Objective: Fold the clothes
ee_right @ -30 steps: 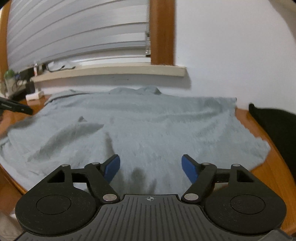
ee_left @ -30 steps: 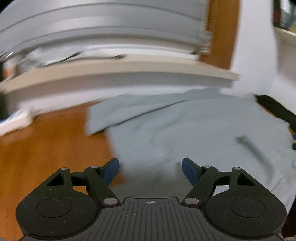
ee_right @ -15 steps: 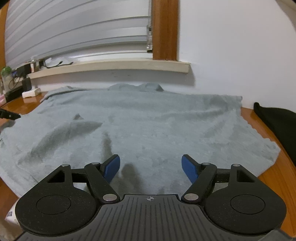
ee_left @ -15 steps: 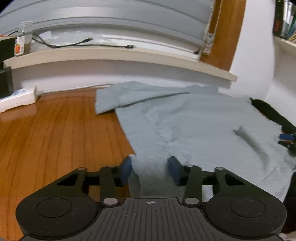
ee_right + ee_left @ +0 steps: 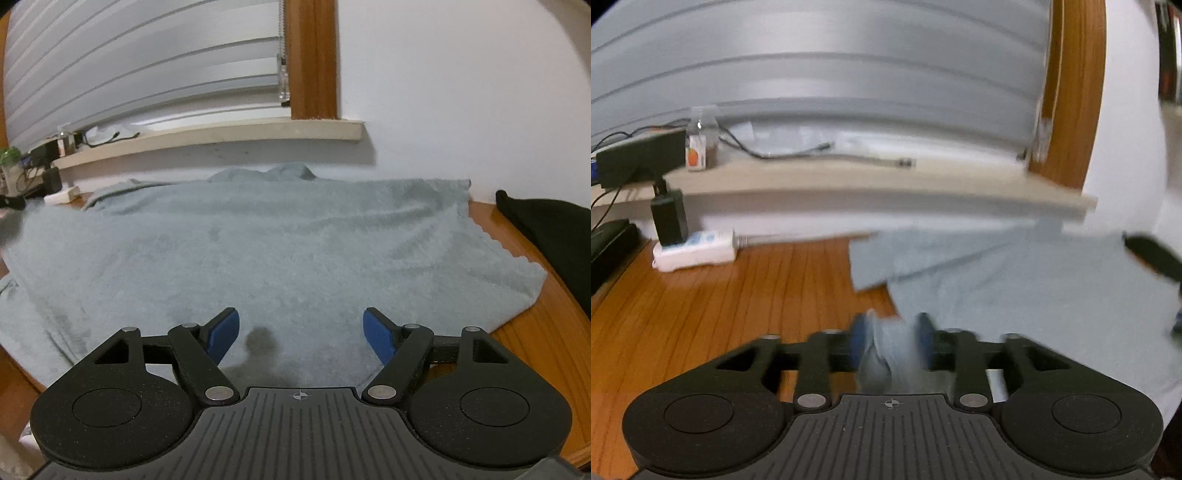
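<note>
Pinching a bunched corner of the grey shirt (image 5: 1027,295) between its blue pads, the left gripper (image 5: 892,341) has eased its jaws slightly, so firm the grip before lifting. Carry it across, low and taut. The right gripper (image 5: 300,332) hovers, jaws apart, over the shirt spread on the wooden table (image 5: 701,314).
</note>
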Demonstrator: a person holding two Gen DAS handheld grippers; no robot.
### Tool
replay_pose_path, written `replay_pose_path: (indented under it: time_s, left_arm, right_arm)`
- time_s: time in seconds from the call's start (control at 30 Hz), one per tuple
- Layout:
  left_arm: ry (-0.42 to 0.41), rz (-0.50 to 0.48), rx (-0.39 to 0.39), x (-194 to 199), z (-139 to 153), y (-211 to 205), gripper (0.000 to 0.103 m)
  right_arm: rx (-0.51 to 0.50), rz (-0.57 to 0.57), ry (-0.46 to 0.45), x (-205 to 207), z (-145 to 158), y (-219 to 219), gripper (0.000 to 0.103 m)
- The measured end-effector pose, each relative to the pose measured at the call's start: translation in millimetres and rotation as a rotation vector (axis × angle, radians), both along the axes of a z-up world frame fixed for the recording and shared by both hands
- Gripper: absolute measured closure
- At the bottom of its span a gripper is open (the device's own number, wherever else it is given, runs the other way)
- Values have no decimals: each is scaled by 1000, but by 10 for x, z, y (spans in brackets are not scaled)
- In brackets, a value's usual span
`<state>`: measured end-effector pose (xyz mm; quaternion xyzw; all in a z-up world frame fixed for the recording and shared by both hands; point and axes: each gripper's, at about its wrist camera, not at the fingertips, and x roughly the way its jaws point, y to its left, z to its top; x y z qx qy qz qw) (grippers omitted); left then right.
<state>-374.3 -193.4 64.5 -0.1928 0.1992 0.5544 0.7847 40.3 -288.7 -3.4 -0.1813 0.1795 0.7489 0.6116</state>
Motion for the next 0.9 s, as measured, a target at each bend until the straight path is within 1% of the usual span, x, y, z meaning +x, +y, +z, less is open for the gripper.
replay_pose_path:
  time_s: [0.03,0.07,0.13,0.2,0.37,0.43,0.47,0.5,0.53,0.6,0.67,0.7,0.73,0.77,0.83,0.9]
  left_arm:
    - [13,4,-1,24,-24,-10,40]
    - [17,3,1,46,-45,-28,35]
    - [5,-8,-5,123,-83,-69,34]
    - [1,-44,-10,268,-93,-132,26]
    - [72,-199,14,785,-179,-377,26]
    - [86,-263,18,996,-210,-480,28]
    - [89,-292,21,1077,-222,-538,31]
    - [91,-321,24,1156,-233,-595,35]
    - [88,-338,24,1203,-241,-639,37]
    - [98,-366,15,1270,-271,-713,49]
    - [122,-387,-2,1312,-311,-775,55]
    - [134,-396,-10,1330,-332,-806,56]
    - [151,-391,-16,1314,-359,-833,57]
    - [162,-387,-28,1280,-388,-843,60]
    - [172,-377,-54,1198,-442,-859,63]
    - [157,-366,-77,1068,-471,-868,65]
  right_arm:
    - [2,5,0,-3,15,-17,30]
    - [4,8,1,-9,32,-36,30]
    - [6,21,5,-29,70,-81,30]
    - [7,42,-1,-72,109,-135,30]
    - [10,96,-44,-240,193,-280,30]
    - [8,123,-51,-311,226,-334,32]
    - [6,143,-52,-354,246,-363,42]
    - [1,168,-52,-400,266,-392,55]
    - [-7,194,-52,-452,289,-420,61]
    - [-14,245,-52,-562,331,-475,73]
    - [-25,300,-46,-681,366,-520,80]
    - [-31,329,-38,-744,378,-534,82]
    - [-39,361,-30,-812,386,-542,83]
    - [-48,390,-26,-887,385,-540,87]
    - [-66,446,-24,-1057,366,-520,88]
    - [-82,488,-30,-1217,335,-488,88]
